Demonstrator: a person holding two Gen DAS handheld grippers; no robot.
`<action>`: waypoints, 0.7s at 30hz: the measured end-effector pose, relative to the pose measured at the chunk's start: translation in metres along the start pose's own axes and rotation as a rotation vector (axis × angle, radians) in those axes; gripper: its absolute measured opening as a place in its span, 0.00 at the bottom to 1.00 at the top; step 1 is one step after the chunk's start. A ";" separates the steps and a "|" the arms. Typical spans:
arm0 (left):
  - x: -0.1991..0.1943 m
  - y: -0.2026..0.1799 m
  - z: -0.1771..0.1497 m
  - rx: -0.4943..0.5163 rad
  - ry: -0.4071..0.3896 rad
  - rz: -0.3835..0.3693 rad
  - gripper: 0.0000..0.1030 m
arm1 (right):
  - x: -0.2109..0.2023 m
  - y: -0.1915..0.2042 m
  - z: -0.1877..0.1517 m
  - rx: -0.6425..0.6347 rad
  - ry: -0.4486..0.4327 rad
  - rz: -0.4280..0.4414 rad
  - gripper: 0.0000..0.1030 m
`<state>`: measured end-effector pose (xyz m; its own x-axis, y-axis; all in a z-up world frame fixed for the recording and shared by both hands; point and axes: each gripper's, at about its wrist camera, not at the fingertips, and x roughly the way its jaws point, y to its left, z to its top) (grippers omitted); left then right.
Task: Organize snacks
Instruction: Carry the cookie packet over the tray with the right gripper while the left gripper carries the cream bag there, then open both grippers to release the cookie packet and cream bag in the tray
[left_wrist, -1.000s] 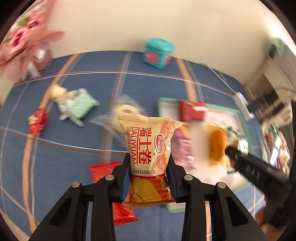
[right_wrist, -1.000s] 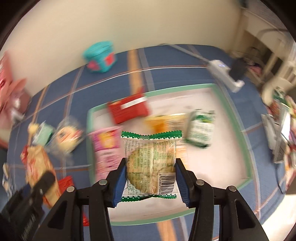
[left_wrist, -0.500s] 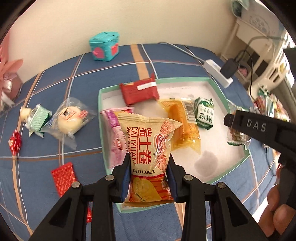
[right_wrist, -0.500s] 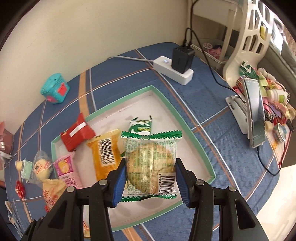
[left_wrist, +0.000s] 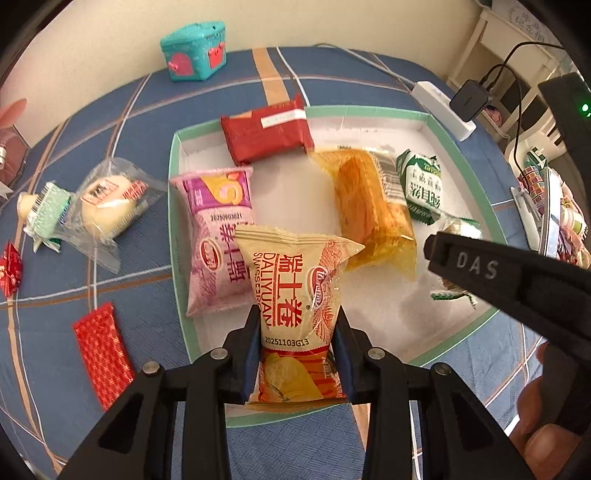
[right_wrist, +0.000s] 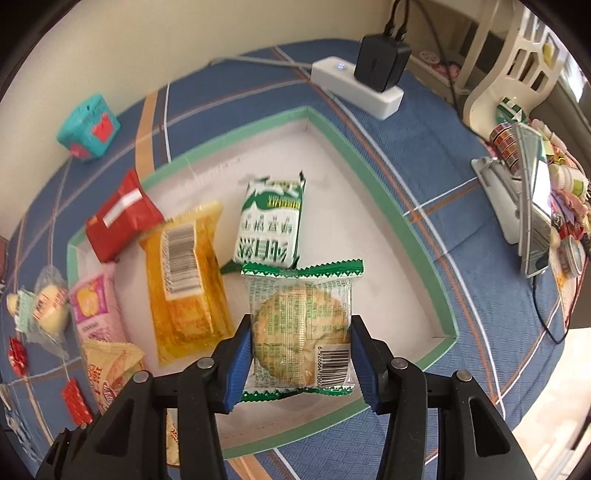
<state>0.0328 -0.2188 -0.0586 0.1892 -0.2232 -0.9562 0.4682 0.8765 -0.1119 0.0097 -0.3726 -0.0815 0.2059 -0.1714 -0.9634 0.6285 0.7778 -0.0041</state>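
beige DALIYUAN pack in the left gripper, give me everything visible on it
The beige DALIYUAN pack is a glossy, puffy pillow wrapper with crimped ends, red lettering, a red oval logo, a printed date code and a picture of a yellow cake on an orange band at the bottom. The left gripper is shut on its lower half, a pad on each side. It is held lengthwise along the fingers, over the near end of the green-rimmed tray.
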 end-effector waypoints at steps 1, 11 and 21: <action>0.001 0.001 -0.001 -0.003 0.005 0.001 0.36 | 0.003 0.000 -0.001 -0.002 0.010 -0.001 0.51; 0.008 0.000 -0.002 -0.003 0.027 0.001 0.36 | 0.024 0.010 -0.008 -0.049 0.064 -0.042 0.52; 0.019 -0.004 0.008 0.014 0.044 0.026 0.45 | 0.024 0.023 -0.008 -0.098 0.052 -0.083 0.55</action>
<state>0.0410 -0.2298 -0.0745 0.1631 -0.1809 -0.9699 0.4755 0.8758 -0.0834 0.0229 -0.3541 -0.1071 0.1156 -0.2077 -0.9713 0.5652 0.8179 -0.1077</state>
